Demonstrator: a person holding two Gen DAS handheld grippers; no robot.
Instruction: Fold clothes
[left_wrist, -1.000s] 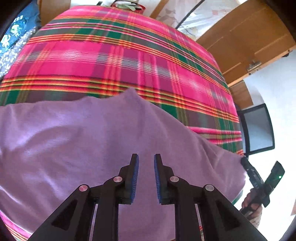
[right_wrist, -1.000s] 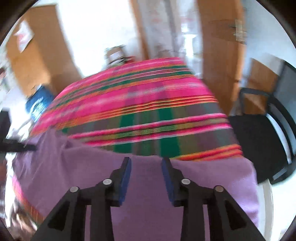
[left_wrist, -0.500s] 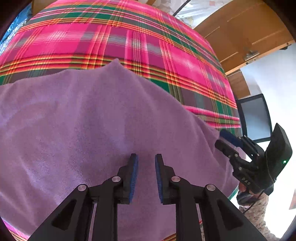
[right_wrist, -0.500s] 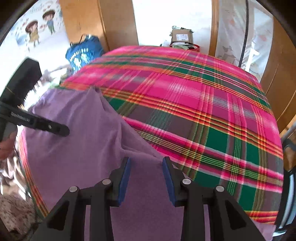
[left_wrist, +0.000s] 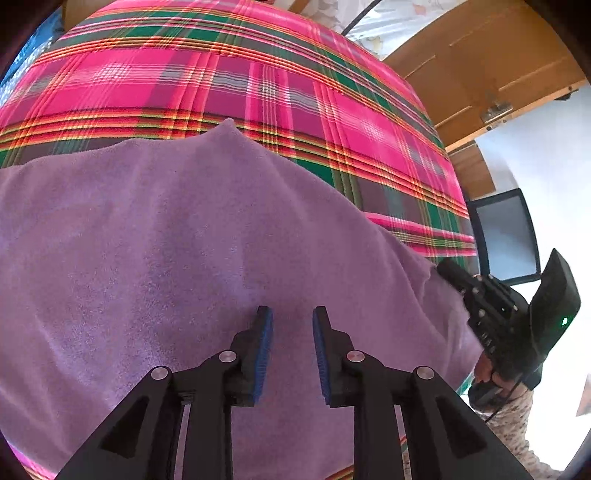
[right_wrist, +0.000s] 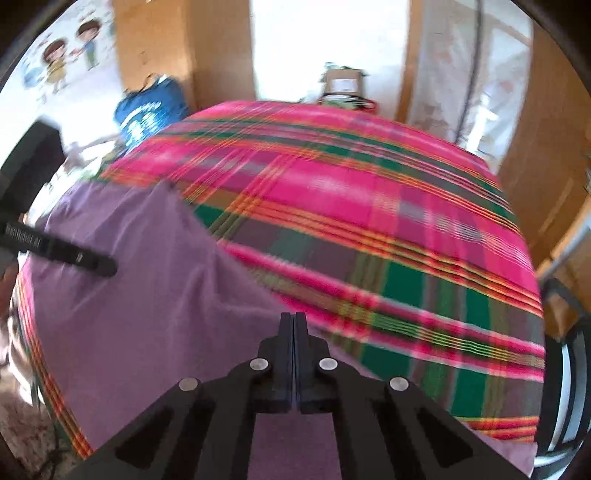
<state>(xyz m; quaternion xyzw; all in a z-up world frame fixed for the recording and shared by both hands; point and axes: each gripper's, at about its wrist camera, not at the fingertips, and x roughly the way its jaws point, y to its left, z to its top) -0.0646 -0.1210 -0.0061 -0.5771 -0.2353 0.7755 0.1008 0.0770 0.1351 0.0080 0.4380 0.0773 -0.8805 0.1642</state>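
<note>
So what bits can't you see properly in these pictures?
- Purple cloth: its near edge is hidden behind the left tool and cut off by the left wrist view's bottom rim.
- Right tool: shut at the cloth's edge; whether it pinches fabric is hidden by its own fingers.
- Plaid blanket: smeared by motion blur in the right wrist view.
- Cardboard box behind the bed: too blurred to read.

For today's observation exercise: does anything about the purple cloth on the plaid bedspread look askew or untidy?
Yes. The purple cloth lies skewed on the plaid bedspread: its far edge rises to a peak and creases run across it, instead of lying flat and square.
</note>
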